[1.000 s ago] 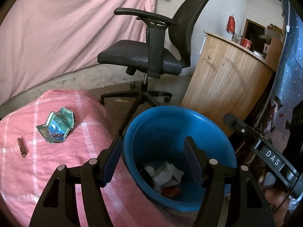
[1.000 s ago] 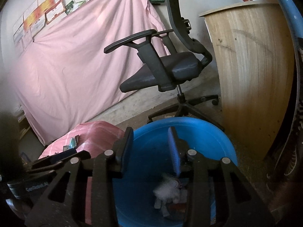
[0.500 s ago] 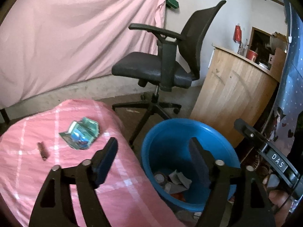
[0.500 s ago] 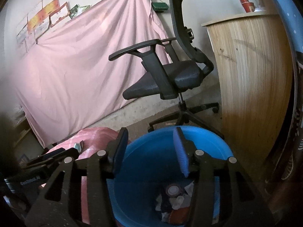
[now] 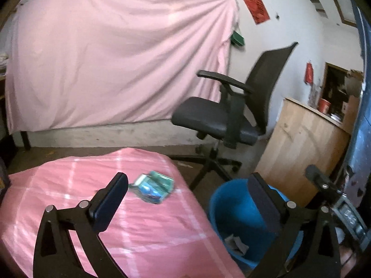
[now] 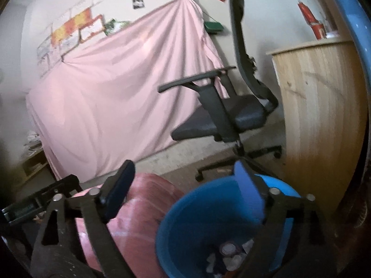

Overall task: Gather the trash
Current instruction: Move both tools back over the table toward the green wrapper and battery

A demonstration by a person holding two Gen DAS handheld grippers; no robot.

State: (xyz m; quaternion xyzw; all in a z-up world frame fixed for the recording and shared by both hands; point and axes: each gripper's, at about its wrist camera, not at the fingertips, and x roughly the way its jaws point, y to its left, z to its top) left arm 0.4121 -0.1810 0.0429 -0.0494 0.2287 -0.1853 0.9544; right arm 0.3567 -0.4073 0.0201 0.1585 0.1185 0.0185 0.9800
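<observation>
We hold the left tongs (image 5: 187, 199) wide apart, with nothing between the two dark pads. Just beyond the left pad lies a crumpled green and blue foil wrapper (image 5: 153, 186), flat on the bench covered with a pink checked cloth (image 5: 143, 231). To the right of these tongs, below the edge of the cloth, stands the round blue plastic bucket (image 5: 229, 210); the right pad is in front of its rim, and some grey paper scraps (image 5: 235, 243) lie at its bottom.

The right tongs (image 6: 185, 190) are also spread wide and carry nothing. They hang over the same bucket (image 6: 192, 227), where we see a small round lid and pale scraps (image 6: 228, 252) deep inside, rather blurred. The pink bench (image 6: 148, 199) is behind the left pad.

Beyond both tongs stands a black office chair with armrests (image 5: 222, 118), near a curved light wooden counter (image 5: 299, 139) on the right. A large pink sheet (image 5: 116, 58) hangs on the far wall.
</observation>
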